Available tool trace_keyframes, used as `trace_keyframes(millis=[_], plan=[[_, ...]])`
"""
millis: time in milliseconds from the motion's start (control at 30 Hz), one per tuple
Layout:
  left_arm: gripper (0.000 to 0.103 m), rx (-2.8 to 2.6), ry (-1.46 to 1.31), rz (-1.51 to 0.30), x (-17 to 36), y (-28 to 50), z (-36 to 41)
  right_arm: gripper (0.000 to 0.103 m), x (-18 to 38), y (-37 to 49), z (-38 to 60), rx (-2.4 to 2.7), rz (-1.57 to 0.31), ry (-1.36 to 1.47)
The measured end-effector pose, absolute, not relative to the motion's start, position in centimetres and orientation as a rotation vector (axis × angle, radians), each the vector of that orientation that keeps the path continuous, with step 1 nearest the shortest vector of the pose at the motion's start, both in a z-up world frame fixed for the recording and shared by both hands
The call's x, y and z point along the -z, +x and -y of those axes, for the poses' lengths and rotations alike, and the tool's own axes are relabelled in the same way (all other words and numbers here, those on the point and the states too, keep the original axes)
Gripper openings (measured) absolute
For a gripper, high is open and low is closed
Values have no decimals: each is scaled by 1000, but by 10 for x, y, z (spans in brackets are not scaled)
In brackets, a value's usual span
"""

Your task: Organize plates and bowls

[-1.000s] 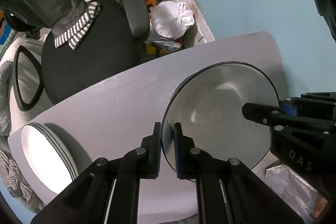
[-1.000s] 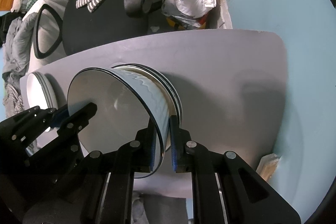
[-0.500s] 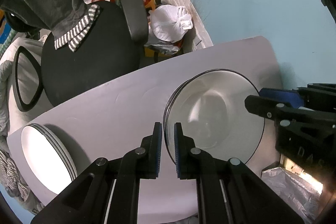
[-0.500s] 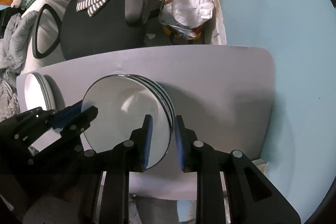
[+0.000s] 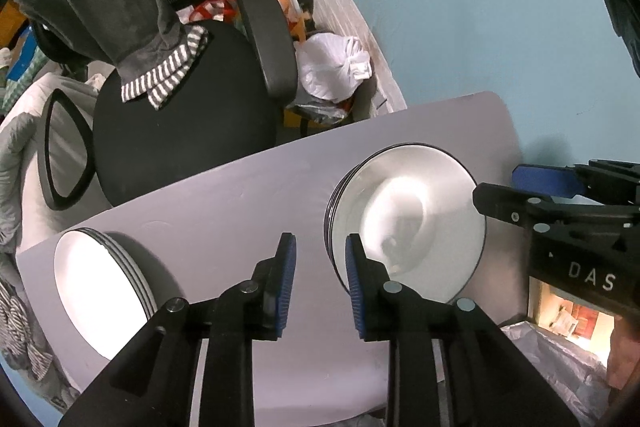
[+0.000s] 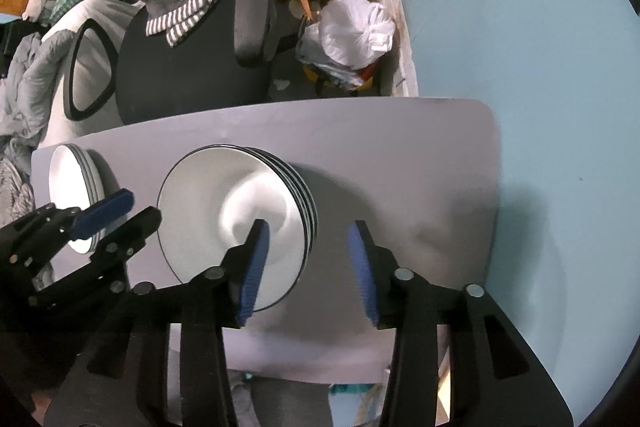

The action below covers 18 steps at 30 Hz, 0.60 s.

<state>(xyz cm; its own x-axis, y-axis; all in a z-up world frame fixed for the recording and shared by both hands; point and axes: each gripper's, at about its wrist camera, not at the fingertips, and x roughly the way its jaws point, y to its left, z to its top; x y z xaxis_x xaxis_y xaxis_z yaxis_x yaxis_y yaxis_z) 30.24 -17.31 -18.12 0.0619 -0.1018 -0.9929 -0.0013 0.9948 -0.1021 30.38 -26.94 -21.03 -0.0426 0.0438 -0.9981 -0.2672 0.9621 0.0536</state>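
At the far left of the surface [image 5: 248,195] the stack of plates [image 5: 96,291] sits squared up, several white plates lying one on another. Toward the right stands the stack of bowls [image 6: 236,223], dark-rimmed and nested, with the top bowl seated in the ones below it. I judge the sorting close to done: both piles look settled and I see no loose dish anywhere else on the surface.

My left claw [image 5: 320,267] is opening and has nothing between its pads, hanging above the bowls' left edge. My right claw [image 6: 308,259] is opening too, straddling the bowls' right rim without pressing on it.

The surface is pale grey and otherwise bare. Beyond it stands a black office chair [image 5: 180,123] with a grey garment [image 5: 120,7] draped over it, then a tied white bag [image 5: 332,71], then the light blue floor on the right.
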Motion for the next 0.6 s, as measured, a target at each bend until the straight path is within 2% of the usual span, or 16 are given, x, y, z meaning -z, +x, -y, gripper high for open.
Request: trace_keyframes(millis=[167, 267, 433, 600], plan=[[27, 69, -119, -1497, 172, 297, 166, 50, 199, 296, 270, -258, -1557, -183], [47, 57, -139, -1477, 166, 294, 161, 54, 192, 292, 270, -265, -1539, -175], [47, 61, -142, -1452, 155, 287, 158, 62, 179, 285, 267, -270, -1496, -189], [47, 66, -150, -1447, 151, 282, 154, 65, 171, 279, 265, -269, -1458, -208]])
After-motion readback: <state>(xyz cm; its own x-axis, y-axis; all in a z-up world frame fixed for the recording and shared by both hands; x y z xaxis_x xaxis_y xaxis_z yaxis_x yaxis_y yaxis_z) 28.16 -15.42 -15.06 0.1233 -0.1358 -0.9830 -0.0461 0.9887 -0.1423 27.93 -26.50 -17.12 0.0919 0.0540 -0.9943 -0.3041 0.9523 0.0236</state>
